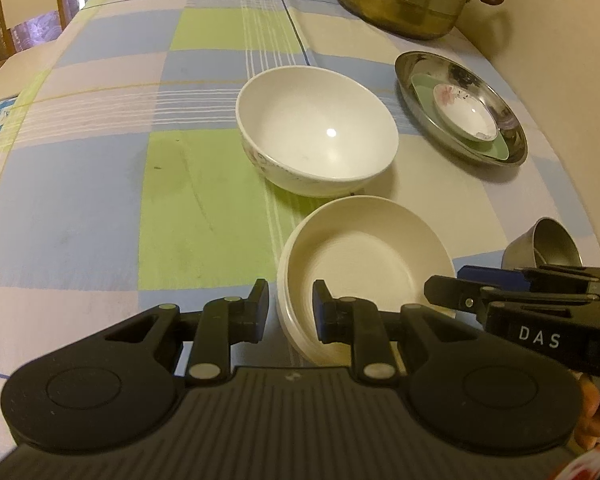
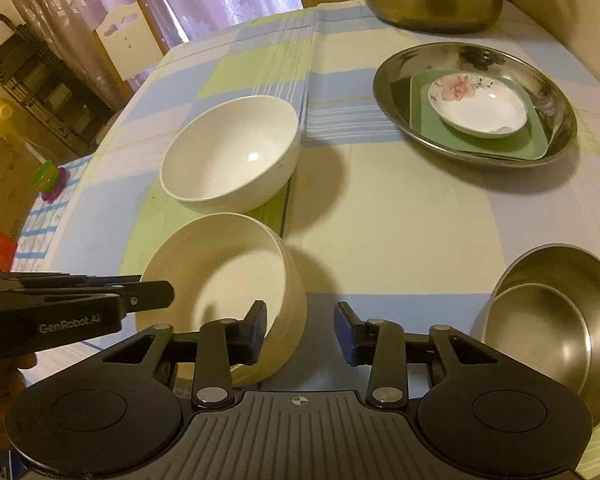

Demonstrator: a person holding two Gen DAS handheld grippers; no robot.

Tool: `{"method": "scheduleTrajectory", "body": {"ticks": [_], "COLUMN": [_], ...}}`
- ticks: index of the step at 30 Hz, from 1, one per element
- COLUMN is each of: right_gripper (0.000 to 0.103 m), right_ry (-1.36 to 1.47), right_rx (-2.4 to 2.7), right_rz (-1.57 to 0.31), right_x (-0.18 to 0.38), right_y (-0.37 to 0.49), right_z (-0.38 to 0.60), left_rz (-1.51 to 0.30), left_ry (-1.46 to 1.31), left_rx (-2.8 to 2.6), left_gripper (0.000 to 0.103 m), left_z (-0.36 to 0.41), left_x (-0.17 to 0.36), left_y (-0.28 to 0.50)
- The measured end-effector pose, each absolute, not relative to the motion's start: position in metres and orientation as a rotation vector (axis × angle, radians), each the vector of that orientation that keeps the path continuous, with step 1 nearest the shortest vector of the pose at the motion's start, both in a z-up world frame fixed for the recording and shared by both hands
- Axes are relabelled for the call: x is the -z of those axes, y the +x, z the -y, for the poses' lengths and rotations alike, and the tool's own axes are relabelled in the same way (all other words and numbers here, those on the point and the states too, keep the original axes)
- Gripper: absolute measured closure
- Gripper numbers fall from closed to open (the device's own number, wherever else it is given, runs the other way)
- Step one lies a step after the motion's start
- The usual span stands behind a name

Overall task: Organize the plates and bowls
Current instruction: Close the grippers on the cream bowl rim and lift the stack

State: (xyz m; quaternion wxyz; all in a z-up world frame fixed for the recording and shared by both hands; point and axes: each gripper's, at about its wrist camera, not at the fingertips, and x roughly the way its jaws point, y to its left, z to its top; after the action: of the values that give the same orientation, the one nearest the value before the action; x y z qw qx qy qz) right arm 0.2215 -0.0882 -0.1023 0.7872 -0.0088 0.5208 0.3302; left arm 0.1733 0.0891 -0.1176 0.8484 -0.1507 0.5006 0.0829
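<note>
A cream straight-walled bowl (image 1: 364,248) (image 2: 228,272) sits tilted at the near middle of the checked tablecloth. My left gripper (image 1: 291,304) (image 2: 168,296) is shut on its left rim, one pad outside and one inside. My right gripper (image 2: 302,328) (image 1: 448,288) straddles the bowl's right wall, left finger inside and right finger outside with a gap to the wall, so it stands open. Just behind stands a round white bowl (image 1: 316,132) (image 2: 232,152), upright and empty.
At the back right, a steel tray (image 1: 420,64) (image 2: 400,64) holds a green square plate (image 1: 424,88) (image 2: 424,120) with a small flowered dish (image 1: 464,112) (image 2: 476,104) on it. Two nested steel bowls (image 1: 552,240) (image 2: 552,320) stand near right. A big pot (image 1: 404,4) (image 2: 432,0) stands at the back.
</note>
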Motion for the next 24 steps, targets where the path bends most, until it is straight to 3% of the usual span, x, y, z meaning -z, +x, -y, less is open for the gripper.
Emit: {"method": "scheduleTrajectory", "body": {"ticks": [6,8,24], "right_gripper": [0.078,0.086,0.087], "right_ry": [-0.031,-0.037,-0.066], "right_rx": [-0.726,-0.735,-0.752], "right_rz": [-1.119,-1.118,-1.135], "right_x": [0.104,0.104,0.064], "right_y": [0.221,0.22,0.207], "right_z": [0.082,0.08,0.091], "left_rz": [-1.059,-1.056,-1.006], "left_ry": [-0.317,-0.311,-0.344], "left_rx": [-0.157,-0.156,-0.113], "left_gripper": [0.085,0.091,0.092], "left_z": [-0.087,-0.086,-0.082], "left_x": [0.123,0.124,0.081], "left_y": [0.176,0.175,0.156]}}
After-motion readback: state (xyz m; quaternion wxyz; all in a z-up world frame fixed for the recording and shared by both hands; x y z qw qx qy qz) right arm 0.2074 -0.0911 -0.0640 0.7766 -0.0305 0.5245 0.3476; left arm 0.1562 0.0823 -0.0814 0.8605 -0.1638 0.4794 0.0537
